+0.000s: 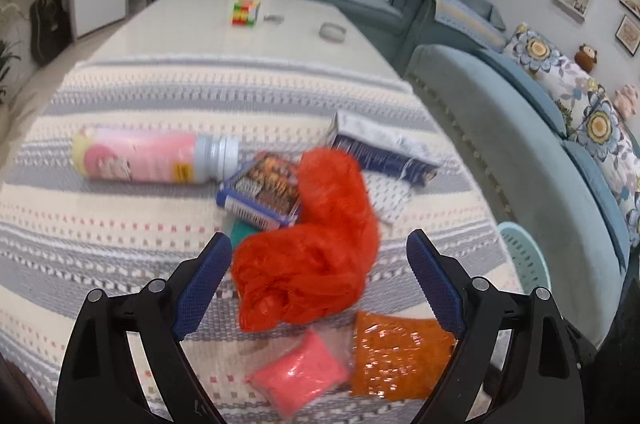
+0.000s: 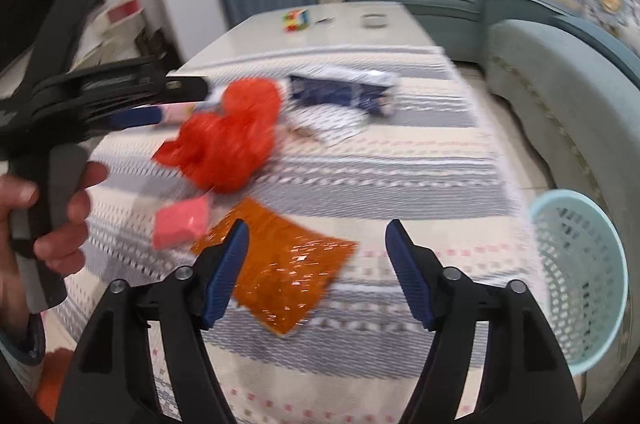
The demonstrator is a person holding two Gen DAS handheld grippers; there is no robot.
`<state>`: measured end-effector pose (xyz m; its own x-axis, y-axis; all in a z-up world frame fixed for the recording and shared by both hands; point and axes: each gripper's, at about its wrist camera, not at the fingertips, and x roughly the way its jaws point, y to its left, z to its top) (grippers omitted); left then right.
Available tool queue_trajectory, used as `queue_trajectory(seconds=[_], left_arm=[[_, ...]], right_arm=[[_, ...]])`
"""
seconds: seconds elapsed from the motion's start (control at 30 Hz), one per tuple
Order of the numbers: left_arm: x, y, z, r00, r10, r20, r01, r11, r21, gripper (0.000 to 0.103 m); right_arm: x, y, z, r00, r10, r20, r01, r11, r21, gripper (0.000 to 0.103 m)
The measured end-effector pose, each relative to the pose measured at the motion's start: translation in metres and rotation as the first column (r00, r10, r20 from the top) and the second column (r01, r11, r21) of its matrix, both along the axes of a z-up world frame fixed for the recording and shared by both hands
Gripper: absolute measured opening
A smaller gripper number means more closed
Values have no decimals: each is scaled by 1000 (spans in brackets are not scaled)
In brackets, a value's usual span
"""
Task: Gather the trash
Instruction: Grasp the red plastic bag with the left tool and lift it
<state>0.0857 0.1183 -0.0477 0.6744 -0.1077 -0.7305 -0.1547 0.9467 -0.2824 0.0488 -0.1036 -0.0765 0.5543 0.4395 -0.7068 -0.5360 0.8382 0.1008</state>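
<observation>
Both claws come first, big and black at the bottom of each view. Starting at the left of the left wrist view, a pink bottle [image 1: 154, 156] lies on its side on the striped cloth [image 1: 100, 236]. Next to it, a small blue box [image 1: 262, 194] sits tilted, touching the crumpled red plastic bag [image 1: 308, 244]. The left gripper [image 1: 320, 264] has its blue pads wide apart, one on each side of that bag, so it looks ready to pinch it. Below the bag, low in the frame, lie a pink packet [image 1: 298, 376] and a shiny orange packet [image 1: 400, 360]. A dark blue carton [image 1: 384, 152] lies farther back, right of the bag. In the right wrist view, the right gripper [image 2: 316, 252] is spread apart too, holding nothing, pointed at the orange packet. At the far right, a light blue basket [image 2: 580, 280] waits off the cloth's edge, probably for the trash.
</observation>
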Motion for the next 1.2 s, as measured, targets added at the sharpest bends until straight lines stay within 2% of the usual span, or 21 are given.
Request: queue_trajectory(seconds=[0.13, 0.23, 0.4, 0.57, 0.7, 0.8, 0.9, 0.93, 0.97, 1.0, 1.07, 1.17, 1.2], left_arm=[[11, -4, -25, 998, -8, -55, 9, 1000, 18, 85], [21, -3, -37, 997, -24, -79, 26, 999, 25, 78], [28, 0, -46, 996, -24, -91, 23, 1000, -10, 78], [29, -5, -51, 993, -32, -114, 33, 999, 9, 78], [29, -9, -51, 993, -36, -112, 38, 999, 16, 69], [26, -6, -50, 994, -35, -106, 35, 999, -7, 61], [23, -7, -47, 995, -38, -94, 37, 999, -12, 55], [22, -9, -46, 995, -42, -89, 41, 999, -6, 54], [21, -9, -45, 995, -43, -85, 43, 999, -2, 52], [20, -10, -43, 996, -46, -80, 46, 999, -2, 50], [17, -12, -38, 997, -58, -58, 57, 998, -7, 48], [12, -14, -30, 998, -68, -17, 68, 998, -15, 46], [11, -15, -26, 997, -72, -3, 72, 997, -17, 45]], right_arm=[[-1, 8, -12, 999, 32, -27, -32, 999, -15, 71], [-2, 11, -20, 998, 50, -47, -51, 998, -28, 73], [-4, 20, -29, 995, 82, -56, -85, 995, -57, 77], [-7, 33, -37, 992, 110, -61, -116, 988, -100, 79], [-10, 41, -44, 991, 120, -62, -127, 983, -132, 80], [-13, 44, -45, 991, 123, -51, -129, 981, -147, 81], [-13, 47, -46, 995, 94, -43, -100, 979, -178, 81], [-13, 47, -46, 996, 88, -34, -92, 978, -188, 77], [-14, 49, -47, 997, 76, -22, -79, 975, -209, 68], [-15, 49, -46, 997, 75, -16, -77, 974, -212, 66], [-17, 47, -43, 997, 80, -5, -80, 977, -195, 41], [-16, 39, -38, 999, 41, 16, -38, 983, -182, 12], [-15, 35, -36, 999, 30, 18, -26, 985, -169, 9]])
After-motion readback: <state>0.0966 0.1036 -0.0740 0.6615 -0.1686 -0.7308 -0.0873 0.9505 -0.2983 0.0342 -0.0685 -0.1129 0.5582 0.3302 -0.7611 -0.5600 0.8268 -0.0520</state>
